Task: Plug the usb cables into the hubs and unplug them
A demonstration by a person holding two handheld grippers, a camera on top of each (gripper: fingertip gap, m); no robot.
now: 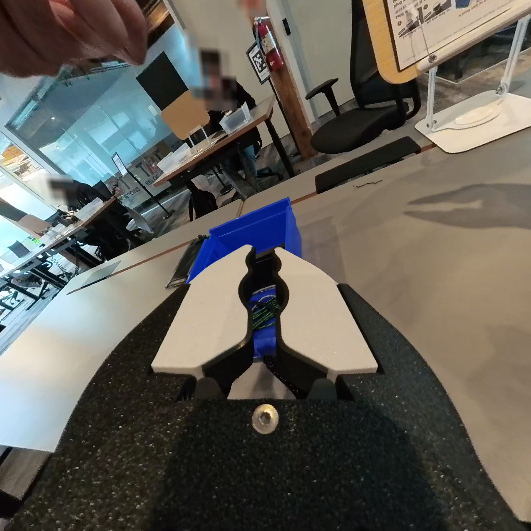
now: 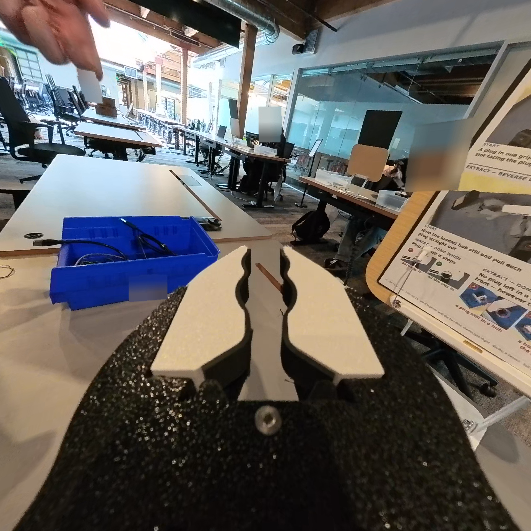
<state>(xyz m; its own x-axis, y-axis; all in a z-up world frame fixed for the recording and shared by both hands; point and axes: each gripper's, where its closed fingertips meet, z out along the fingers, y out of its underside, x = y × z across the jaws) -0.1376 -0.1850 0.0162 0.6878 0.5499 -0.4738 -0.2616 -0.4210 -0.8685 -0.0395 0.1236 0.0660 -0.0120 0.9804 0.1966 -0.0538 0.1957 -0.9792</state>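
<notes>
A blue bin point(image 2: 86, 281) stands on the grey table to the left of my right gripper point(image 2: 265, 253). Black USB cables point(image 2: 143, 241) lie in it, and one plug point(image 2: 43, 242) hangs over its left rim. My right gripper is open and empty, low over the table. In the left wrist view the bin point(image 1: 258, 230) is straight ahead of my left gripper point(image 1: 264, 254), which is slightly open and empty. A green-and-black braided cable point(image 1: 265, 314) shows through the gap between its fingers. I cannot make out any hub.
A dark flat object point(image 1: 184, 267) lies beside the bin's far side. An instruction board point(image 2: 459, 258) on a white stand point(image 1: 488, 120) is at the right. A black pad point(image 1: 367, 163) lies at the table's far edge. A person's hand point(image 2: 57, 28) is held above. There is about 35 centimetres between the tips of the two grippers.
</notes>
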